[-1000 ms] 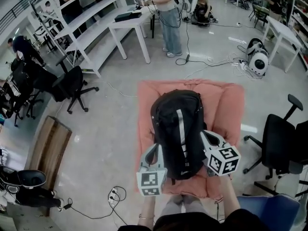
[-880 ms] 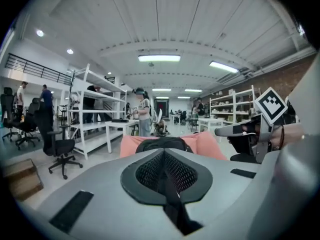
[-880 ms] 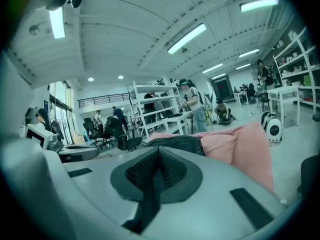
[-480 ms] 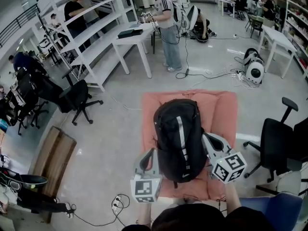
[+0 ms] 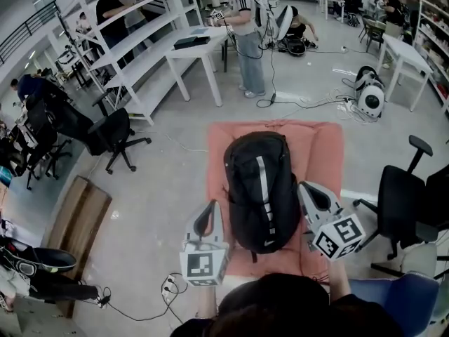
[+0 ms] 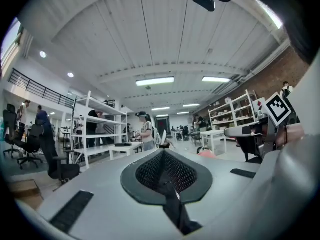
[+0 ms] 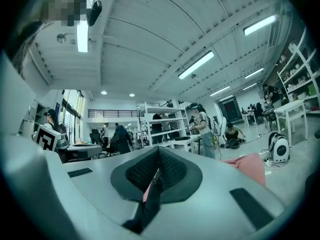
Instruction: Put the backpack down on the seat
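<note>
Room: open workshop hall with a grey concrete floor (image 5: 161, 188), white metal shelving (image 5: 133, 41), black swivel office chairs (image 5: 112, 132) and people working at the far end.
Seat: salmon-pink cushioned seat (image 5: 324, 153), directly in front of the person, its length running away from them.
Task thing: black fabric backpack with a pale centre stripe (image 5: 259, 188), lying flat on the seat.
Long axis: runs straight away from the person, in line with the seat. The pack sits roughly centred, with pink showing on both sides.
Left gripper (image 5: 208, 217): low on the pack's left flank and clearly apart from it. Its jaws are together with nothing between them.
Right gripper (image 5: 312, 196): low on the pack's right flank, just beside its edge, and I cannot tell whether it touches. Its jaws are also together and empty.
Key relation: both jaws point forward along the pack's length, so the pack lies inward between the grippers, not ahead of either. The right one is nearer.
Judgement: the pack looks set down, and backing the grippers off is probably all that remains.
Head view only: shows the pack, its position on the seat and both side gaps.
Left gripper view: shows closed jaws (image 6: 164, 171) and the room, but no pack.
Right gripper view: shows closed jaws (image 7: 156, 176), with a corner of the pink seat (image 7: 250, 166) at right.
</note>
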`<state>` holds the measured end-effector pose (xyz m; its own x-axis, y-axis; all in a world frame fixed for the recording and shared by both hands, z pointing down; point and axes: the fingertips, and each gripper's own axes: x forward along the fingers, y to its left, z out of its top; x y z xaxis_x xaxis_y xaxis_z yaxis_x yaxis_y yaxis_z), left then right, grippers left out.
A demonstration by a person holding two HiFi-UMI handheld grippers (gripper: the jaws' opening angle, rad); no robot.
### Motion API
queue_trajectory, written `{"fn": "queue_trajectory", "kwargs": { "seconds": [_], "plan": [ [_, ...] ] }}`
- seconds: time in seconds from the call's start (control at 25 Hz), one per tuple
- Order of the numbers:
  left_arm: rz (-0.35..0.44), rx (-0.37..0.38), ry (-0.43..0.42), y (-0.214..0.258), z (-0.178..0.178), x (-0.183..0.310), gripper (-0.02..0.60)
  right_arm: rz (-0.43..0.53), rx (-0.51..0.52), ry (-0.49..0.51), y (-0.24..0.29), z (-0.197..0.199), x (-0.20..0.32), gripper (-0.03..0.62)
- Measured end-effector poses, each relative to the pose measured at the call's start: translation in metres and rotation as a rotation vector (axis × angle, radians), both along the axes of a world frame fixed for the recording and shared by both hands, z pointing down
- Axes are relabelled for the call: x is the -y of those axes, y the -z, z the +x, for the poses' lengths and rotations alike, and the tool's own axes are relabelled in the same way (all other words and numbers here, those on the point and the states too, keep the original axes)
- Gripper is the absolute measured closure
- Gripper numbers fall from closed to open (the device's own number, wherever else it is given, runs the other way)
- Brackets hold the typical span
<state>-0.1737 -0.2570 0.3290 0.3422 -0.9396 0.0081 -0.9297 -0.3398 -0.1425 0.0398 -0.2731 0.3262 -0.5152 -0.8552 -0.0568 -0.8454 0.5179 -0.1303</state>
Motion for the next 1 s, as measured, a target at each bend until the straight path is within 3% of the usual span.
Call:
{"fn": "queue_trajectory", "kwargs": {
  "seconds": [1.0],
  "plan": [
    [-0.045, -0.027, 0.009, -0.023, 0.000, -0.012, 0.568, -0.039, -0.006, -0.051, -0.019, 0.025, -0.006, 0.582]
  ]
}}
